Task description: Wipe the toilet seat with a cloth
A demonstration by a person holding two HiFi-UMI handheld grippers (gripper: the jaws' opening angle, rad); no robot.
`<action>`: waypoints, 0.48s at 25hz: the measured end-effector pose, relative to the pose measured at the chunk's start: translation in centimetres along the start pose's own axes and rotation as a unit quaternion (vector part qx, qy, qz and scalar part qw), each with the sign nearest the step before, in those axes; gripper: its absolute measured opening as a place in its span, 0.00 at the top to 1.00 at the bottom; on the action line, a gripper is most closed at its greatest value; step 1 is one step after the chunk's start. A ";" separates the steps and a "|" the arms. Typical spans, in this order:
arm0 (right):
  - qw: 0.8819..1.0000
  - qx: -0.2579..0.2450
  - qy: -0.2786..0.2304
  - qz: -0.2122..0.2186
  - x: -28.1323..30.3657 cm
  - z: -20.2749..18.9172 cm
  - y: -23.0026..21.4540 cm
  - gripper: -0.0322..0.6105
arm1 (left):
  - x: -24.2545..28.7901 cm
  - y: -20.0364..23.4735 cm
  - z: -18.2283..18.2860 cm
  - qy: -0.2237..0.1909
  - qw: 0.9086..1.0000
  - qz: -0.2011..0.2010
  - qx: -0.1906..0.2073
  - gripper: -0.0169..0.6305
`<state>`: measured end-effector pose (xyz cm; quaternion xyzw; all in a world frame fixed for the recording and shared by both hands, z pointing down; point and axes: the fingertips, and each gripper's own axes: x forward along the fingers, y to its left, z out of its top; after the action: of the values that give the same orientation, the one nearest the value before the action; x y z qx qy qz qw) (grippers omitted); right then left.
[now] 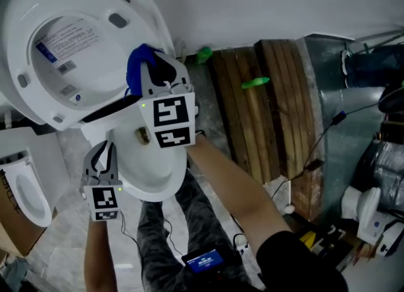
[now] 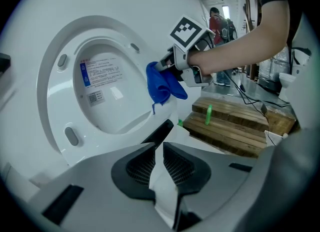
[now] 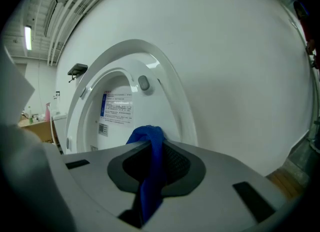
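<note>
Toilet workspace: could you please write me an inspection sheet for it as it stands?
Surface: raised toilet seat, white, no dirt visible.
Job's things: blue cloth, bunched, at the seat's edge; contact unclear.
Clutter: green bottle on wooden pallet; second toilet at left.
Grippers: right gripper shut on the cloth; left gripper over the bowl, jaws a narrow gap apart, grip unclear.
Cables: black cable trailing past the pallet.
Surroundings: white wall, tiled floor.

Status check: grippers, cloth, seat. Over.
Right gripper shut on blue cloth. Left gripper slightly apart, empty. Cloth at raised seat edge, contact unclear. Nothing blocking.
</note>
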<state>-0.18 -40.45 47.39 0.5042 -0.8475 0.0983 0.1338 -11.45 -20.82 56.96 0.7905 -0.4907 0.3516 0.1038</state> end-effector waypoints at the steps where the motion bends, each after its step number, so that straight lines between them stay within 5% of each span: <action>1: 1.000 0.003 -0.005 -0.003 0.0 0.4 0.0 0.88 | -0.2 0.2 0.1 -0.002 1.000 0.000 0.000 0.89; 12: 0.998 -0.017 -0.065 0.000 0.4 8.5 0.9 0.88 | -1.8 4.1 3.9 -0.040 0.999 0.028 -0.001 0.89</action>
<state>-2.27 -42.95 39.43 0.5068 -0.8562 0.0512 0.0866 -13.64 -23.62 52.18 0.7895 -0.5171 0.3220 0.0749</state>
